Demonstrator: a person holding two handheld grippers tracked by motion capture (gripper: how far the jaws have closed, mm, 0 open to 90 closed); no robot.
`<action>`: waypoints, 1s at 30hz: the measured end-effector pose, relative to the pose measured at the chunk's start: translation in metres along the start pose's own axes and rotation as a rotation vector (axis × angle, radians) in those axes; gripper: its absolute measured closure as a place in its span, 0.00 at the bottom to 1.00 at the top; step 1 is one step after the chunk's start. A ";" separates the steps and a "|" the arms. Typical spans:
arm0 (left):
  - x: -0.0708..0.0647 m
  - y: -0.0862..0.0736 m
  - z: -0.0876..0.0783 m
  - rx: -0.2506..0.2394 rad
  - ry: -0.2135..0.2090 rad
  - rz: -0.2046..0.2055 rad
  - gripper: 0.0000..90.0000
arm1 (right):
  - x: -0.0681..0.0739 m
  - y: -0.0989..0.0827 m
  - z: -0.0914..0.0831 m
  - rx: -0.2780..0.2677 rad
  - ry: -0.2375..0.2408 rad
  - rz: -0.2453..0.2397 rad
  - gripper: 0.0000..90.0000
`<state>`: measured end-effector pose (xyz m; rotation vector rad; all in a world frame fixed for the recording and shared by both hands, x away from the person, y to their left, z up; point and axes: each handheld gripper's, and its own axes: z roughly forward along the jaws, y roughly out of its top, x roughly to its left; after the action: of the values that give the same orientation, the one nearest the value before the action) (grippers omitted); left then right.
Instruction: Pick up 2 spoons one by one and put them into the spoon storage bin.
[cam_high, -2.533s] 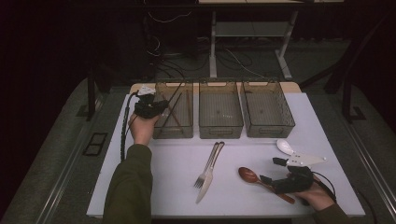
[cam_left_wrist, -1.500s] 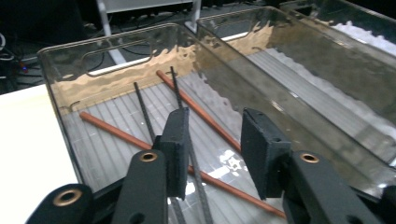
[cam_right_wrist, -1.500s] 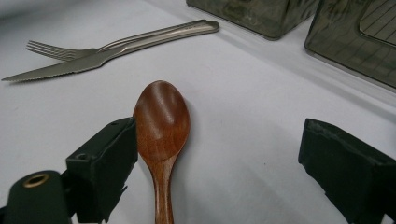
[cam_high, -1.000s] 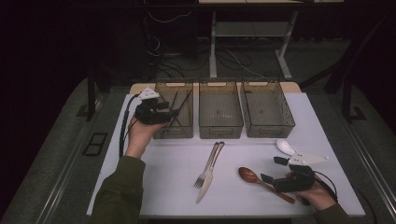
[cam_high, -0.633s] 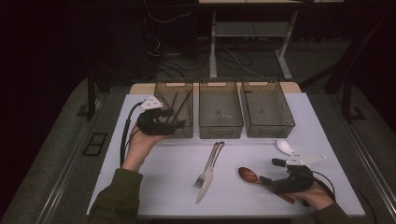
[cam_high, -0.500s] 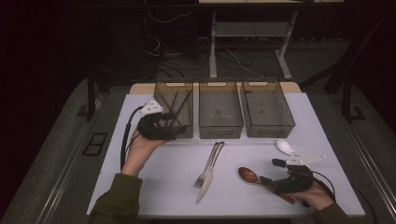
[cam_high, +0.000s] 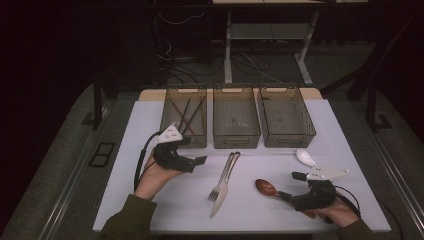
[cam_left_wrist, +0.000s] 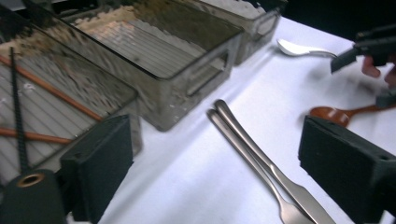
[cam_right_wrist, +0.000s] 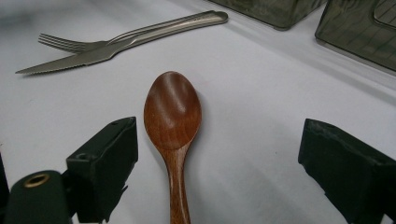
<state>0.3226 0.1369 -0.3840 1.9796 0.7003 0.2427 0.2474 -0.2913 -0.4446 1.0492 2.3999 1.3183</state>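
Wooden spoon (cam_right_wrist: 172, 112): laid at lower centre of the right gripper view, long axis run between the spread, empty jaws of the right gripper (cam_right_wrist: 219, 163), bowl pointed away. Left gripper (cam_high: 192, 161): jaws just opened, nothing between, farther off.

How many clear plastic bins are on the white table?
3, in a row along the far edge: the left clear plastic bin holds chopsticks, the middle bin and the right bin look empty. None appears hidden.
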 end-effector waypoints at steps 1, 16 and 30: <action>-0.003 -0.002 0.000 0.002 -0.005 0.003 0.08 | 0.000 0.000 0.000 -0.001 0.002 0.003 0.13; -0.022 -0.036 -0.002 0.001 -0.043 0.053 0.00 | -0.002 0.001 0.000 0.005 0.015 0.010 0.13; -0.026 -0.069 -0.014 0.052 -0.031 0.051 0.00 | 0.000 0.003 0.000 0.032 0.013 0.001 0.13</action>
<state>0.2695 0.1561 -0.4329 2.0485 0.6426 0.2267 0.2489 -0.2906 -0.4426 1.0535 2.4375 1.2954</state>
